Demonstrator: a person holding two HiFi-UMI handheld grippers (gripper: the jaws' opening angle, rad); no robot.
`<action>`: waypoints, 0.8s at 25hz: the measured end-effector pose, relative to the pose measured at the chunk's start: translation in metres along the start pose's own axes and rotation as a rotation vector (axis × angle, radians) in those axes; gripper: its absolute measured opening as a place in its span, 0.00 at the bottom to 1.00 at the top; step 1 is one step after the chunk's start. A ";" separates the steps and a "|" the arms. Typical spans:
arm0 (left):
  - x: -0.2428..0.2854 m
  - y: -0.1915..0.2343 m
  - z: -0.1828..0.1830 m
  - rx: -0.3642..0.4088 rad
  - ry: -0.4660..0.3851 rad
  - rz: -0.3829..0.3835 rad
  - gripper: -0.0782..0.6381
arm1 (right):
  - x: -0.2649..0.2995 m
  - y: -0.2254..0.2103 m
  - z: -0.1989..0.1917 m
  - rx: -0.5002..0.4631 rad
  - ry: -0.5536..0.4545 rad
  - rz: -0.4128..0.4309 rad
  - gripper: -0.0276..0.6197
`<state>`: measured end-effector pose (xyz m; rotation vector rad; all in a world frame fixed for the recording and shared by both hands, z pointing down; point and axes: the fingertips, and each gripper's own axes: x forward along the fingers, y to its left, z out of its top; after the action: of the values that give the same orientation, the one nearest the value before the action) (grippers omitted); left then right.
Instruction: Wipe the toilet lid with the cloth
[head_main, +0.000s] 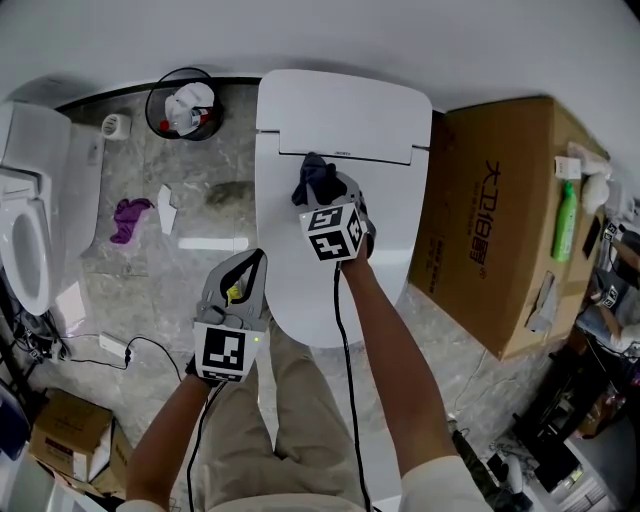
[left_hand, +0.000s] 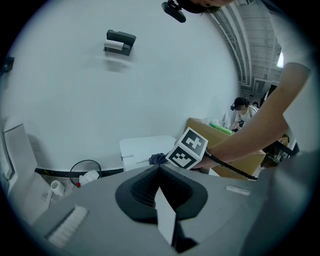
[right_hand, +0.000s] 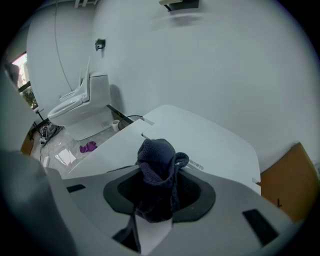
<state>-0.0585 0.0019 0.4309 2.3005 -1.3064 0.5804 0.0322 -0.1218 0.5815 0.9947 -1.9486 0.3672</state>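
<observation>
Right gripper (right_hand: 156, 200), cloth (right_hand: 156, 155) lengthwise along jaws

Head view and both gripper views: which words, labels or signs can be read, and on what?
"大卫", then two more characters that I cannot read surely: on the cardboard box.
Small brand print by the hinge, too small to read: on the toilet lid.
Label too blurred to read: on the green bottle.

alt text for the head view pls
The right gripper, shut on a dark blue cloth, is over the back of the closed white toilet lid. The left gripper, shut and empty, hangs beside it above the grey floor.
</observation>
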 end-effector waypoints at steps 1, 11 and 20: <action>0.001 -0.002 0.001 0.001 -0.002 -0.001 0.11 | -0.001 -0.003 -0.001 0.001 0.001 -0.003 0.26; 0.009 -0.016 0.005 0.015 0.007 -0.016 0.11 | -0.009 -0.031 -0.022 0.014 0.022 -0.031 0.26; 0.015 -0.026 0.007 0.026 0.015 -0.035 0.11 | -0.016 -0.057 -0.039 0.019 0.042 -0.057 0.26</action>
<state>-0.0278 -0.0009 0.4292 2.3307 -1.2568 0.6052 0.1029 -0.1264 0.5829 1.0447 -1.8784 0.3713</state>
